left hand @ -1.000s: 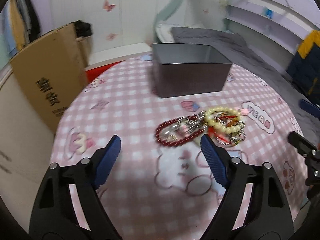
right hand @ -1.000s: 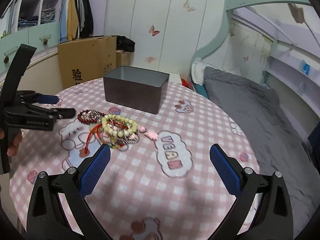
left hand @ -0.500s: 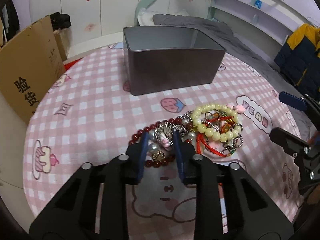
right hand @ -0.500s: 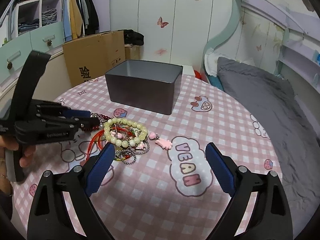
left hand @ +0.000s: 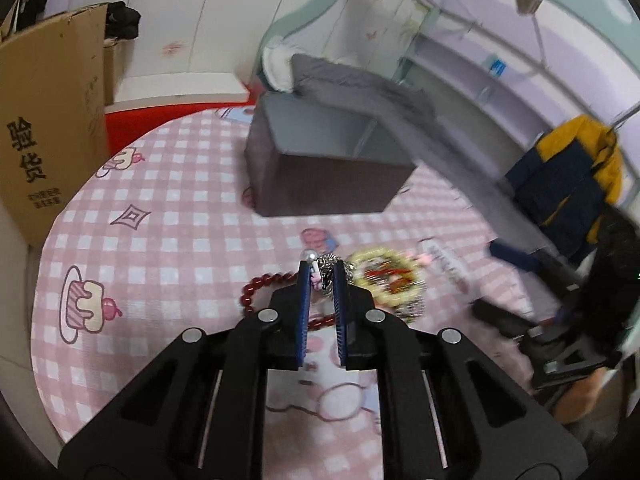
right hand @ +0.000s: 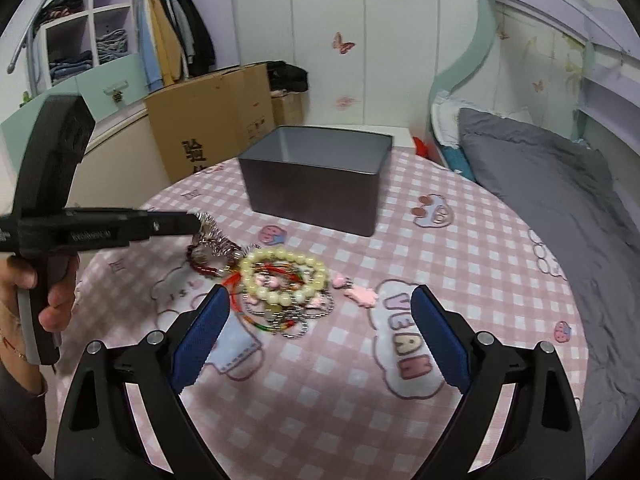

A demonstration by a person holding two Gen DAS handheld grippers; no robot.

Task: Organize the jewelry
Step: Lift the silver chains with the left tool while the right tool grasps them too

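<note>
My left gripper [left hand: 321, 268] is shut on a silver chain bracelet [left hand: 326, 276] with a pearl and pink charm, lifting it off the pile; in the right wrist view it [right hand: 192, 220] holds the silver chain [right hand: 212, 238] above the table. A dark red bead bracelet [left hand: 256, 292] lies under it. A cream bead bracelet [right hand: 284, 276] with red cords and chains lies in the pile. The grey open box [right hand: 316, 184] stands behind. My right gripper [right hand: 320, 336] is open and empty, near the pile.
The round table [right hand: 460, 272] has a pink checked cloth. A cardboard carton [right hand: 208, 120] stands behind the table on the left. A bed with grey bedding [right hand: 540, 168] is on the right. The table edge is close at the left.
My left gripper has shut on the silver chain bracelet and raised it from the pile. My right gripper has moved a little closer to the pile, still open.
</note>
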